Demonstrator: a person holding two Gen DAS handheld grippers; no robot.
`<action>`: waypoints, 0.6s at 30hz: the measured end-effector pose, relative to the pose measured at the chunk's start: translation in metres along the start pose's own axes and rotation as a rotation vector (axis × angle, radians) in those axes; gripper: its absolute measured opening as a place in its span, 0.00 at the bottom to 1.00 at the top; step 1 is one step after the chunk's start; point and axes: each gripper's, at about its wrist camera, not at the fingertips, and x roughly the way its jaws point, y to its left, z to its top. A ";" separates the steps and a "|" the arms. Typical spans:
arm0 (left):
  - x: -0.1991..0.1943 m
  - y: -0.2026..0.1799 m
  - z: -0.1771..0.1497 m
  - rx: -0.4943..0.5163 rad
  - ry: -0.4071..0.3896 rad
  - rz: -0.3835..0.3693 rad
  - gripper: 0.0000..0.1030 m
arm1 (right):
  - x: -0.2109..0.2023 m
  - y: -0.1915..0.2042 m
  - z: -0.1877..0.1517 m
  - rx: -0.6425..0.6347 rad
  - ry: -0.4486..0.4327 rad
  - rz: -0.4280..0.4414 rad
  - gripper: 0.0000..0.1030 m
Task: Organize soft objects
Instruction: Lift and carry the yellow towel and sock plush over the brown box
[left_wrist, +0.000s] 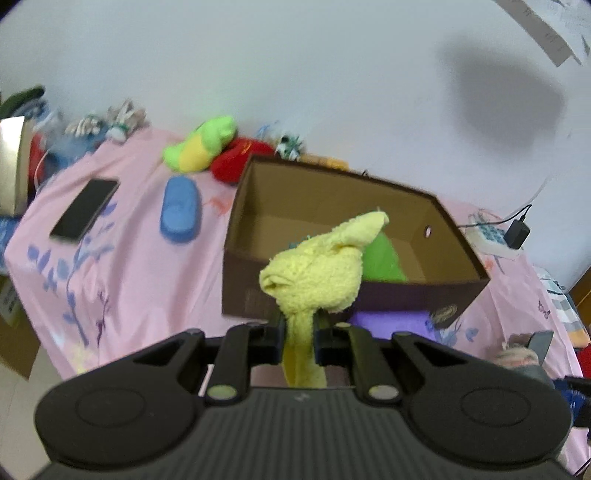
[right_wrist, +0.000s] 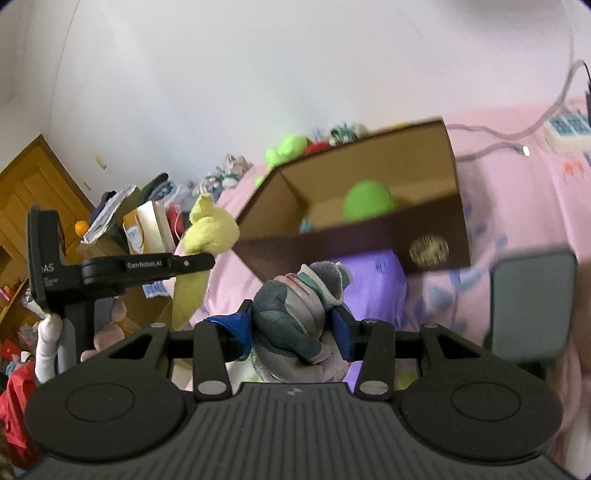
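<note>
Nearest to you, your left gripper (left_wrist: 300, 332) is clamped almost closed on the thin middle of a yellow terry cloth (left_wrist: 314, 273). Its bunched upper part stands above the fingers while a tail hangs below them. It looks light, limp and easily crushed, so the narrow pinch should hold, though the loose tail may catch on a box rim.

Your right gripper (right_wrist: 295, 334) has its blue pads wide apart yet pressed on both flanks of a grey plush toy (right_wrist: 299, 310). The toy is squashy and bulky; gripping its body is likely the safest hold.

Beyond both, the cardboard box (left_wrist: 417, 295) sits open on the pink bedsheet (left_wrist: 140, 258) with a green soft toy (left_wrist: 380, 258) inside. Farther off, a blue plush (left_wrist: 180, 210) lies on the sheet.
</note>
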 end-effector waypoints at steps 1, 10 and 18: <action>0.001 -0.001 0.005 0.006 -0.009 -0.007 0.11 | 0.003 0.001 0.006 -0.003 -0.007 0.006 0.27; 0.028 -0.003 0.045 0.060 -0.036 -0.013 0.11 | 0.038 0.016 0.051 -0.053 -0.048 0.002 0.28; 0.059 -0.002 0.067 0.104 -0.023 0.002 0.11 | 0.073 0.006 0.076 0.020 -0.053 -0.004 0.28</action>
